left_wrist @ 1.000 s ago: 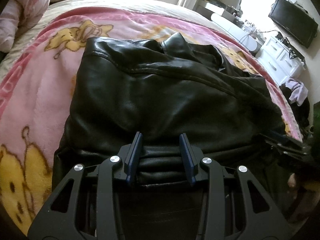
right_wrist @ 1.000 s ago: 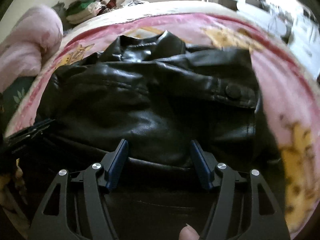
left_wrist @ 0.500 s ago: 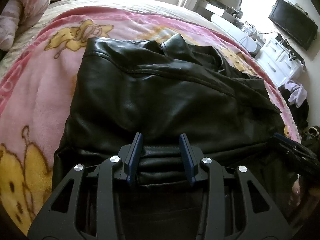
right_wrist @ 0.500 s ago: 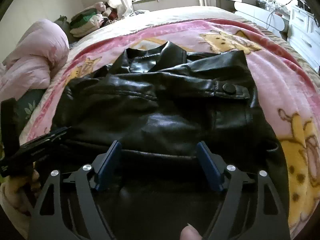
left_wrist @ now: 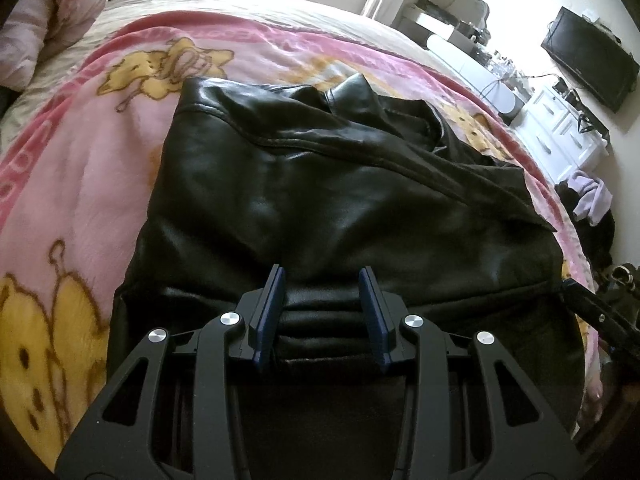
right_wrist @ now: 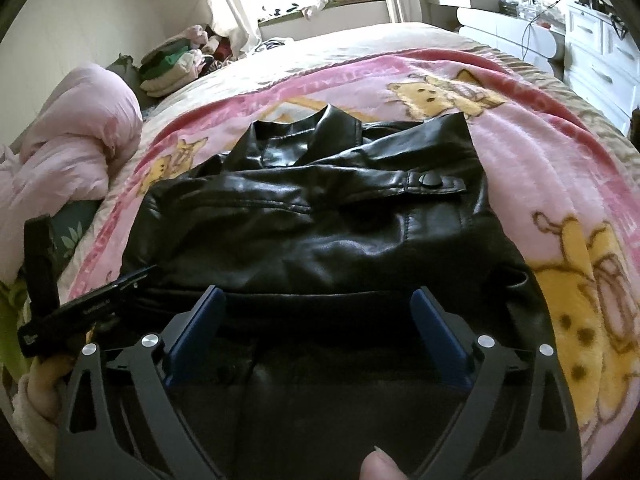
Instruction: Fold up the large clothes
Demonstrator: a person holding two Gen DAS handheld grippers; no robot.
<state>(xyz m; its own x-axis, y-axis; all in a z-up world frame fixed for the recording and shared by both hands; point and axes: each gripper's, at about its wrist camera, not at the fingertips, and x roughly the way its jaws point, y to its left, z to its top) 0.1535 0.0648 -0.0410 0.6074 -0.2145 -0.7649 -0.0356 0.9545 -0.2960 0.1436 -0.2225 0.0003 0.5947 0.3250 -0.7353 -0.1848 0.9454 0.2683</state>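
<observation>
A black leather jacket [left_wrist: 320, 184] lies partly folded on a pink cartoon blanket [left_wrist: 80, 184], collar at the far end. My left gripper [left_wrist: 322, 280] sits low at the jacket's near hem, its blue fingers [left_wrist: 272, 300] partly closed with a gap, a fold of leather bunched between them. My right gripper [right_wrist: 316, 300] is open wide above the near hem of the jacket [right_wrist: 320, 216], holding nothing. The left gripper shows at the left edge of the right wrist view [right_wrist: 100, 300]. A snap-button tab [right_wrist: 432, 182] lies on the jacket's right side.
A pink duvet [right_wrist: 72, 152] is bunched at the bed's left. Folded clothes [right_wrist: 172, 64] sit at the far corner. White drawers [left_wrist: 560, 136] and a wall TV [left_wrist: 588, 60] stand right of the bed, with clothes [left_wrist: 592, 200] beside them.
My right gripper has opened wider and pulled back and up from the jacket. My left gripper has stayed at the hem, unchanged.
</observation>
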